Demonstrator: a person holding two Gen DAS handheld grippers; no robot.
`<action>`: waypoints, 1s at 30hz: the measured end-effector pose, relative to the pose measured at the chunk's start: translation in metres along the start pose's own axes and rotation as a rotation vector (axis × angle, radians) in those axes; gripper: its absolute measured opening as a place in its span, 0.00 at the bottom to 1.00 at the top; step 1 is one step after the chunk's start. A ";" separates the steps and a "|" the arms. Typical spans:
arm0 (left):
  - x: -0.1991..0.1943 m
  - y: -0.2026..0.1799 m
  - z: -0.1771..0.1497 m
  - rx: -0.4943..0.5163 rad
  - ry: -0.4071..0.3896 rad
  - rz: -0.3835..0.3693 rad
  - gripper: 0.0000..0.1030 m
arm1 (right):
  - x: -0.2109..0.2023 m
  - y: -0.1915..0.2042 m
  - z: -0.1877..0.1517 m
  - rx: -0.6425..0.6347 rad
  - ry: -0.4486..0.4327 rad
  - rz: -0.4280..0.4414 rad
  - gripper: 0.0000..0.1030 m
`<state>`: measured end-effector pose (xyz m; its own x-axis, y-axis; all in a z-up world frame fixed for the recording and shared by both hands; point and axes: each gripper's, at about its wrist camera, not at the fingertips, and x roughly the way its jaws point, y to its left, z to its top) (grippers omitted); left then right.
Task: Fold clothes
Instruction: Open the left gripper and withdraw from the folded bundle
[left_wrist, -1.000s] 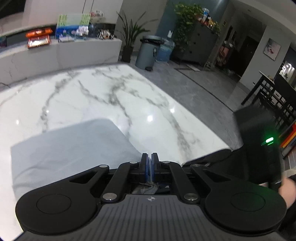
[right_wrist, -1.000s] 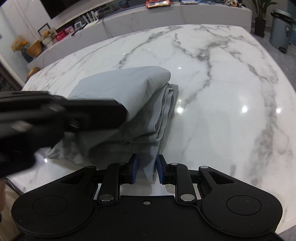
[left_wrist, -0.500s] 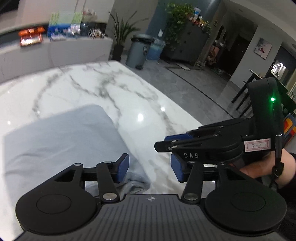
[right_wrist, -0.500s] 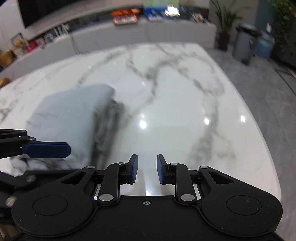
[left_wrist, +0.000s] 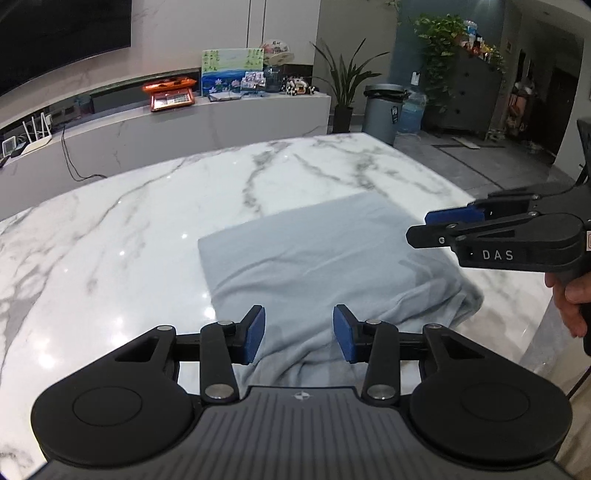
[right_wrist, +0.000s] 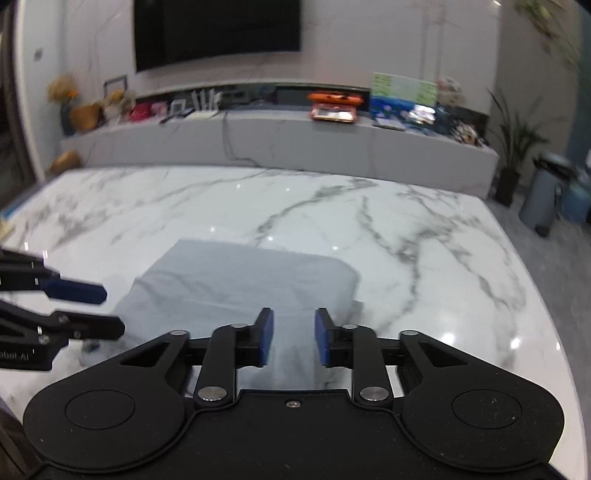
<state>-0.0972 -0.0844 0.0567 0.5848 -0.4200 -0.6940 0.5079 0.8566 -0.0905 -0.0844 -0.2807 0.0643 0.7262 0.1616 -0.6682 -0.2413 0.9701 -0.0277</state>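
A light grey folded garment (left_wrist: 325, 266) lies on the white marble table (left_wrist: 129, 240), near its front edge. It also shows in the right wrist view (right_wrist: 240, 284). My left gripper (left_wrist: 298, 334) is open and empty, held above the garment's near edge. My right gripper (right_wrist: 291, 334) is open and empty, also above the near edge. The right gripper shows in the left wrist view (left_wrist: 432, 227) at the right, over the garment's right side. The left gripper shows in the right wrist view (right_wrist: 107, 310) at the left.
The table's right edge (right_wrist: 546, 314) drops to a grey floor. A long marble counter (left_wrist: 184, 125) with small items stands behind the table. A grey bin (left_wrist: 382, 107) and a potted plant (left_wrist: 347, 92) stand at the back right.
Both grippers let go of the garment and opened. Both pulled back and up and now face the garment from the front edge, which lies flat on the table.
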 end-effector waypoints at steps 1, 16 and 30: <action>0.001 0.001 -0.002 0.003 0.004 -0.007 0.38 | 0.002 0.003 -0.003 -0.010 0.012 -0.008 0.34; 0.010 0.008 -0.028 0.026 0.004 -0.039 0.38 | 0.022 0.019 -0.034 -0.098 0.037 -0.084 0.41; 0.009 0.063 -0.004 -0.287 -0.097 0.026 0.59 | 0.014 -0.040 -0.024 0.318 0.034 -0.081 0.44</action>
<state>-0.0623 -0.0332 0.0420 0.6598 -0.4112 -0.6290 0.2999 0.9116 -0.2812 -0.0798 -0.3220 0.0379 0.7119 0.0803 -0.6977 0.0336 0.9884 0.1481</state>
